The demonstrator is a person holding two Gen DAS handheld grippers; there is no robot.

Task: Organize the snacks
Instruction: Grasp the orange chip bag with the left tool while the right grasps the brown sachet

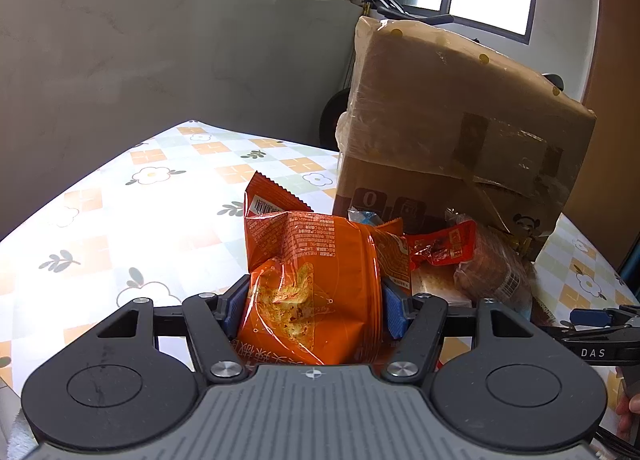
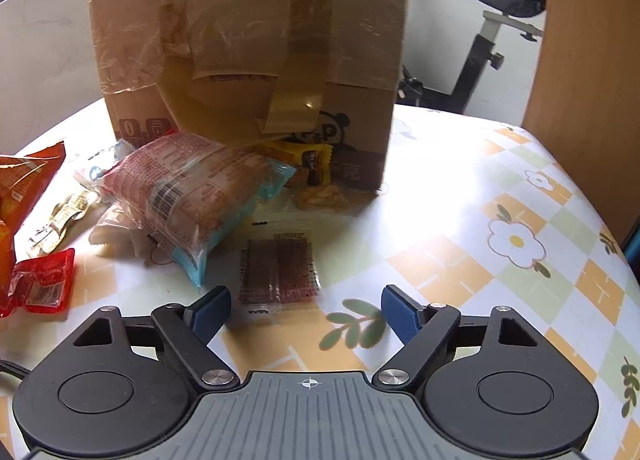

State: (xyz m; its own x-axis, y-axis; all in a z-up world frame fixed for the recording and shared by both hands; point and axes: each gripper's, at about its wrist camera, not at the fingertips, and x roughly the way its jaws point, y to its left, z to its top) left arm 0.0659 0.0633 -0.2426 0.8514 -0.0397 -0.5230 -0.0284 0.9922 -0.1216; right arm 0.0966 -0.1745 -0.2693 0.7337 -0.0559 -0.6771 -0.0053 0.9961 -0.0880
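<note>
Barely begun, I'd say: the left gripper (image 1: 316, 306) clamps one orange snack bag (image 1: 308, 280), the right gripper (image 2: 306, 310) gapes empty, and loose packets (image 2: 188, 196) lie scattered ahead of it.

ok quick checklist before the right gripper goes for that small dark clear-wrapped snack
1. Left gripper shut on the orange chip bag: ok.
2. Right gripper empty, pads apart: ok.
3. Small dark snack packet lies flat just ahead of the right fingertips, not yet between them: ok.
4. Packet clear of the blue-edged bread pack: ok, a narrow gap shows.
5. Packet centred between the fingers: not ok, it sits toward the left finger.
6. Cardboard box open for loading: cannot tell.
</note>
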